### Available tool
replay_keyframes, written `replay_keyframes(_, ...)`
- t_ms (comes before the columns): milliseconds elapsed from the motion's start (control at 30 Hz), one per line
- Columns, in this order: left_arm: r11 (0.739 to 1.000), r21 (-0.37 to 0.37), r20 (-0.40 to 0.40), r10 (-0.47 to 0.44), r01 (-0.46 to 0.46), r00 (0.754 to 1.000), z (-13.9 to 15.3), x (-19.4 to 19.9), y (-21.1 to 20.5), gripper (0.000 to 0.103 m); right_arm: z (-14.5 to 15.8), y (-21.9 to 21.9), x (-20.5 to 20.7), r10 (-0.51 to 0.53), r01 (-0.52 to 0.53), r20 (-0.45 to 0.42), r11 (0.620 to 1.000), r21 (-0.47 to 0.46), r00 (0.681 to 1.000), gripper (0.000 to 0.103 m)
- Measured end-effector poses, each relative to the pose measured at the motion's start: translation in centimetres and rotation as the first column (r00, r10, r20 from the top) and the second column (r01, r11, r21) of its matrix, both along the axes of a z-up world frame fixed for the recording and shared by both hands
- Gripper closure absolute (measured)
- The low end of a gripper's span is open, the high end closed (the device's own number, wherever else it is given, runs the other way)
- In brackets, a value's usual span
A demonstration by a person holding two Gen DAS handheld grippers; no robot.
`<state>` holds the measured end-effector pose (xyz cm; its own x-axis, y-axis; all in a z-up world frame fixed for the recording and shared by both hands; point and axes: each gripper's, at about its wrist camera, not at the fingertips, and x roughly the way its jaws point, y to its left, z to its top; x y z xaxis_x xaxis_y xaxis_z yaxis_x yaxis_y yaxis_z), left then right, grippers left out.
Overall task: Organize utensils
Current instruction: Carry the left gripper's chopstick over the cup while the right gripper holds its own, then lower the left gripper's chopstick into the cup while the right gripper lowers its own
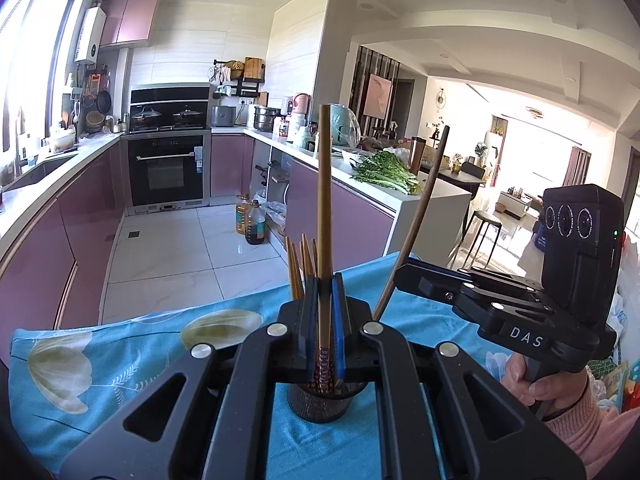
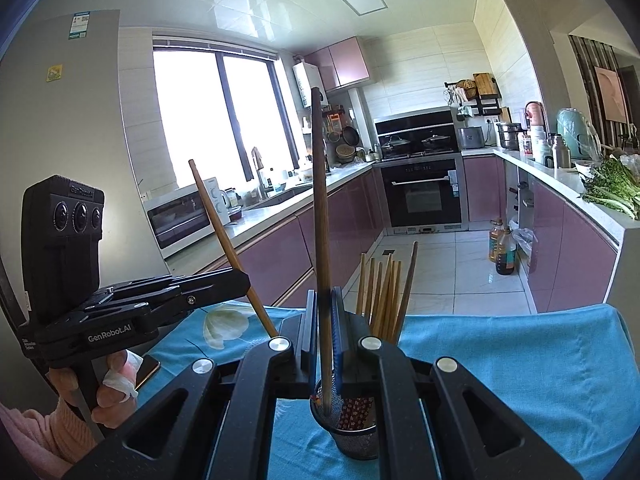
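My left gripper (image 1: 325, 300) is shut on a light wooden chopstick (image 1: 324, 208) held upright, its patterned end over a black mesh holder (image 1: 322, 402). Several chopsticks (image 1: 302, 268) stand in that holder. My right gripper (image 2: 325, 312) is shut on a dark wooden chopstick (image 2: 320, 208), its lower end inside the mesh holder (image 2: 354, 432), next to several standing chopsticks (image 2: 384, 296). Each gripper shows in the other's view: the right one (image 1: 404, 276) with its dark stick (image 1: 416, 220), the left one (image 2: 236, 280) with its light stick (image 2: 224, 236).
The holder stands on a table with a blue floral cloth (image 1: 120, 360), whose far edge drops to the kitchen floor. A phone (image 2: 146, 368) lies on the cloth at the left. Counters, an oven (image 2: 420, 196) and oil bottles (image 2: 504, 248) lie beyond.
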<state>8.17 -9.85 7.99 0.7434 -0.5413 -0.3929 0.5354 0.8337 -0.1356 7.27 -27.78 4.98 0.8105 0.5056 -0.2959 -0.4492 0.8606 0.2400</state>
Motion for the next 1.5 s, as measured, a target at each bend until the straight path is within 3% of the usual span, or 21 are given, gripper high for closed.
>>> replay_keyframes(1500, 0.999, 0.048, -0.087, -0.014, 0.019, 0.996, -0.6, 1.6, -0.2, 0.095, -2.4, -0.5, 2.8, -0.008, 0.007, -0.087, 1.0, -0.008, 0.996, 0.098)
